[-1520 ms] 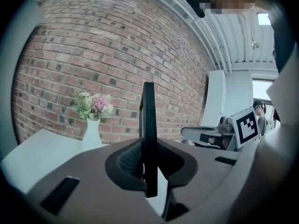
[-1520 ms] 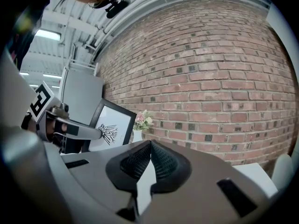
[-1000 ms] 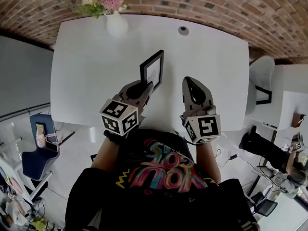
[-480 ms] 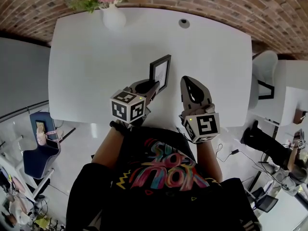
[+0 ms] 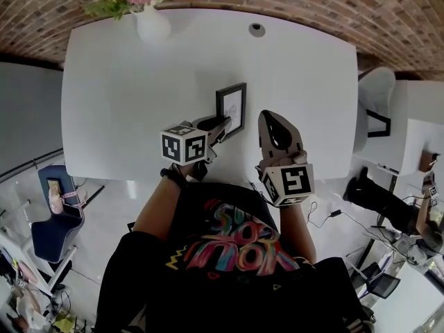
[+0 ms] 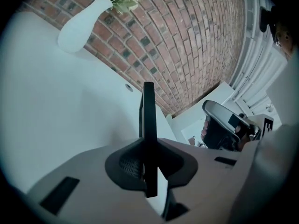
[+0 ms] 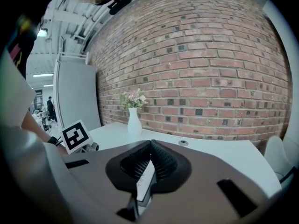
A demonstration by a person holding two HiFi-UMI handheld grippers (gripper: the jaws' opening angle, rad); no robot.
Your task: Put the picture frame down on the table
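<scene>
My left gripper (image 5: 220, 125) is clamped on the picture frame (image 5: 232, 108). In the left gripper view, the jaws (image 6: 148, 162) pinch its thin black edge, and the frame (image 6: 148, 111) rises edge-on straight ahead of them. From the head view, the frame stands upright just past the jaw tips, over the white table (image 5: 139, 82). I can't tell whether its lower edge touches the top. My right gripper (image 5: 272, 116) sits just to the right of the frame, apart from it. Its jaws (image 7: 150, 146) are closed together with nothing between them. Well ahead of the left gripper and off to its left, a white vase (image 5: 152, 26) with flowers stands at the table's far edge, against the brick wall (image 7: 210, 55). A small round fitting (image 5: 257, 28) lies in the tabletop, well ahead of the right gripper.
</scene>
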